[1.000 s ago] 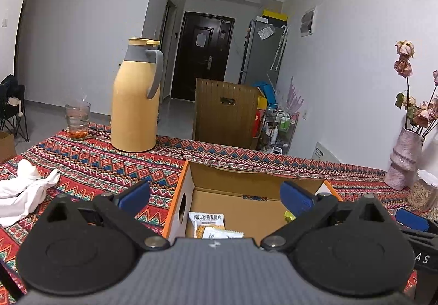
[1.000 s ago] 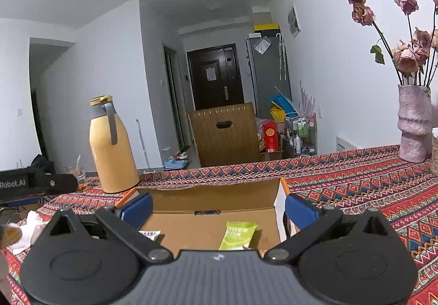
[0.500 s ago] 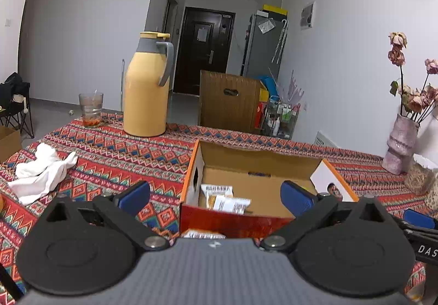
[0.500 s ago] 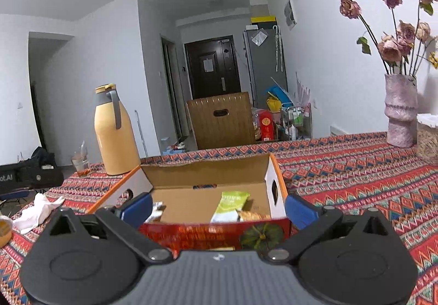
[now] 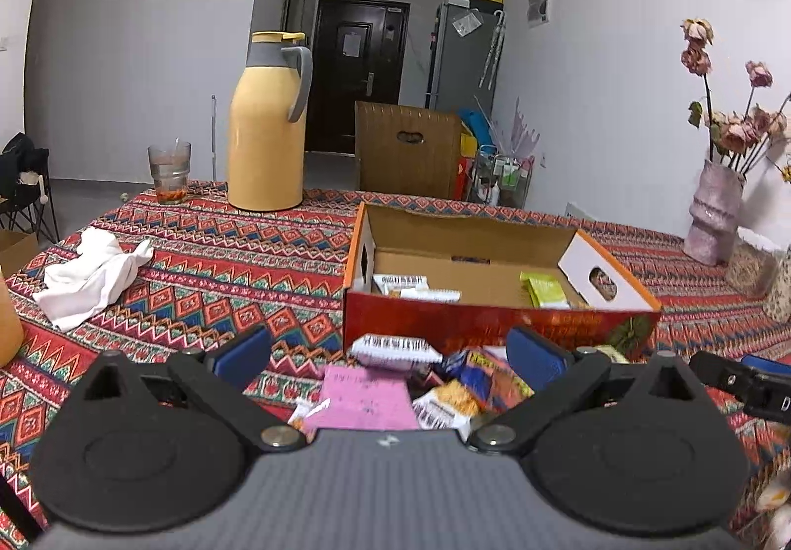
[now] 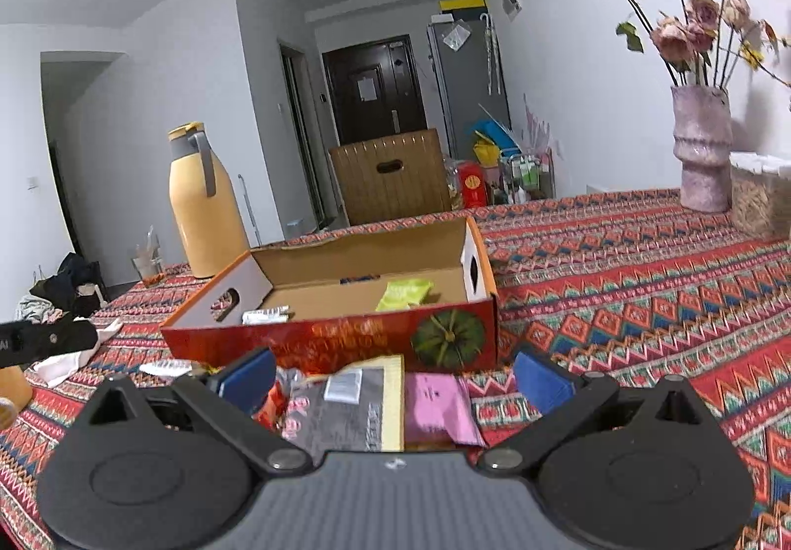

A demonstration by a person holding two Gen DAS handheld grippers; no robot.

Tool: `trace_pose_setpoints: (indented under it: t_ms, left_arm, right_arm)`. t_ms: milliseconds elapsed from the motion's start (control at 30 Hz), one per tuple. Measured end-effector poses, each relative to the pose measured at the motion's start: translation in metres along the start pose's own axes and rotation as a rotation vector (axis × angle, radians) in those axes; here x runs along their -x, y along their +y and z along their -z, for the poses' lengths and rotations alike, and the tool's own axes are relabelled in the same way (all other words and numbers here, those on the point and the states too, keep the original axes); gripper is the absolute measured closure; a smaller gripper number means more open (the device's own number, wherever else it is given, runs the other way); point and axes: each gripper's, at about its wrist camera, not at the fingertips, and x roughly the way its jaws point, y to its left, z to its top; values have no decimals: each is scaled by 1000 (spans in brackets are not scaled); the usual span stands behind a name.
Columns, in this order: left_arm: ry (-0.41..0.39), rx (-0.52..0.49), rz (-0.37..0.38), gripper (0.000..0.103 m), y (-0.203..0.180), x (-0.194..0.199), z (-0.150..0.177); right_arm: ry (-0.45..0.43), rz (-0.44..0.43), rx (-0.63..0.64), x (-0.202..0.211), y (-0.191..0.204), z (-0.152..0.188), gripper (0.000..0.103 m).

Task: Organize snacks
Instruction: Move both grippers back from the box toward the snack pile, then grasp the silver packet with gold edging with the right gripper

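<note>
Left tongs (image 5: 390,355) and right tongs (image 6: 395,377) level, spread wide, empty, above snack pile (image 5: 395,382), box (image 5: 494,327) ahead

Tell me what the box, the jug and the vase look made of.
Box: cardboard, plain brown inside, glossy red print outside.
Jug: probably painted metal or plastic, smooth yellow satin body, grey handle.
Vase: likely ceramic or glass, mottled pink, ridged surface.

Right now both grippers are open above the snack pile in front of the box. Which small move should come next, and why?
Probably lower the right gripper onto the pink packet and close on it. It lies flat at the pile's edge, between the open jaws, just before the red cardboard box, which has bare floor beside the green packet. The left gripper can wait.
</note>
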Motion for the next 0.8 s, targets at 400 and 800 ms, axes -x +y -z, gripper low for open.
trace_pose_setpoints:
  t_ms: [400,800]
  left_arm:
    - [59,13,-21,0,30,11,41]
    - [87,27,-25,0,34,2,48]
  right_arm:
    - [41,23,-33,17,-20,29,0]
    - [53,15,-23,11,-19,36,0]
